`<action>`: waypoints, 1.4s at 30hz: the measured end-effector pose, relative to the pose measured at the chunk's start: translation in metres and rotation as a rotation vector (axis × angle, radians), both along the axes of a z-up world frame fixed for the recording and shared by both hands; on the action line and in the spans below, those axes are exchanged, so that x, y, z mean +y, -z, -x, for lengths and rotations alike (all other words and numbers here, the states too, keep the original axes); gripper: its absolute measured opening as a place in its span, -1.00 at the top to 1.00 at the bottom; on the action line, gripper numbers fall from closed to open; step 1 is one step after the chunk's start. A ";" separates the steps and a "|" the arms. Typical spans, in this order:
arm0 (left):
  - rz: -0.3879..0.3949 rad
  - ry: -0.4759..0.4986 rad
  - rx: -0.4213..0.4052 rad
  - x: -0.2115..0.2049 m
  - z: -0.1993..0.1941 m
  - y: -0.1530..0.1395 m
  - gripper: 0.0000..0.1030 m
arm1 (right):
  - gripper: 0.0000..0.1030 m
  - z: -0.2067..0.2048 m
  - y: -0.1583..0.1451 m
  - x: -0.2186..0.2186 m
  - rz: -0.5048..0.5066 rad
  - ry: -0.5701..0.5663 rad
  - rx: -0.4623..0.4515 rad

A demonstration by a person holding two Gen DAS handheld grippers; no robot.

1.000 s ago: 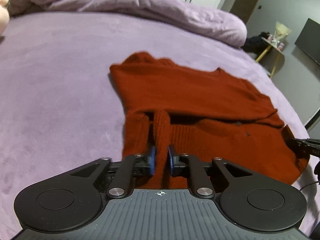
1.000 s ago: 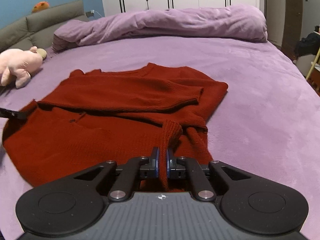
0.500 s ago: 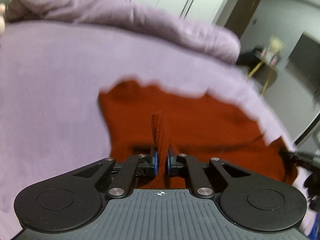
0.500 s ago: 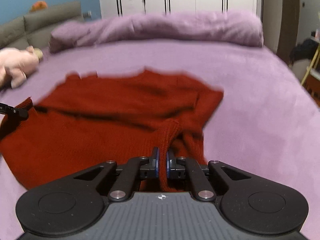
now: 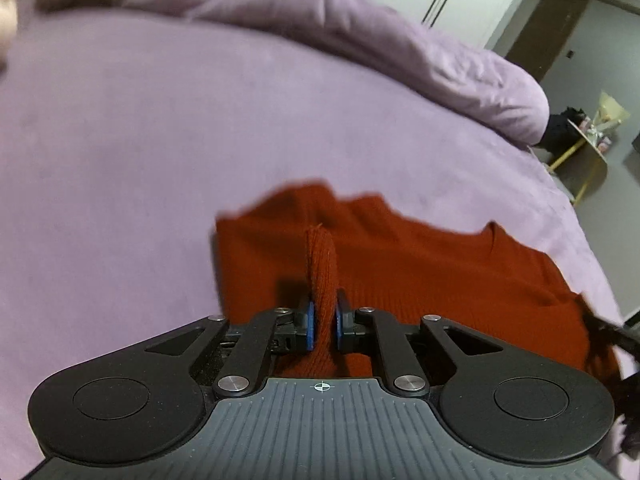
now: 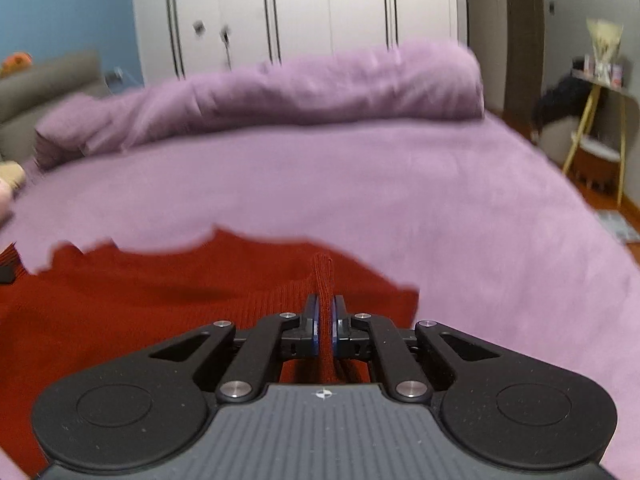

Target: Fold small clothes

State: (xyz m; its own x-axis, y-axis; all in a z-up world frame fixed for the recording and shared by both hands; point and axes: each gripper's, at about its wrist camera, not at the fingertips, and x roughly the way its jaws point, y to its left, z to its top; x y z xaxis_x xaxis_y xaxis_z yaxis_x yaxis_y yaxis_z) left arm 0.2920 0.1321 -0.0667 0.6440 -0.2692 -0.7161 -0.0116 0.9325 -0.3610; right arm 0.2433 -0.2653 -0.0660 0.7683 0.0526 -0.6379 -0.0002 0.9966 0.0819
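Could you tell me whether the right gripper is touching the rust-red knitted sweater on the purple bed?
Touching. In the right wrist view, the right gripper has a ridge of the rust-red knitted sweater pinched between its blue pads, with no gap visible on either side.

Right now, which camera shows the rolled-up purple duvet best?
The right wrist view: the duvet spans the frame's width, though blurred. The left wrist view shows the duvet slanting across the top, sharper, its left end cut off.

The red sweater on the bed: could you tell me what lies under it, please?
Under the red sweater only the purple bedspread shows, around its edges. Anything beneath its middle is covered.
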 end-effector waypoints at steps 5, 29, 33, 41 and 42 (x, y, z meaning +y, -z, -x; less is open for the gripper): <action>0.079 0.055 -0.022 0.007 0.016 0.008 0.14 | 0.74 0.000 0.011 -0.012 -0.062 -0.023 0.037; -0.103 -0.054 -0.234 -0.016 -0.035 -0.071 0.78 | 0.92 -0.023 -0.069 0.030 0.224 0.049 -0.241; -0.182 -0.088 -0.157 -0.033 -0.058 -0.044 0.77 | 0.92 -0.049 -0.048 0.038 0.246 0.071 -0.191; -0.275 -0.148 -0.083 -0.041 -0.071 -0.010 0.30 | 0.90 -0.062 -0.010 0.046 0.307 0.118 -0.134; -0.275 -0.156 -0.079 -0.039 -0.069 -0.010 0.29 | 0.89 -0.064 -0.009 0.046 0.314 0.140 -0.126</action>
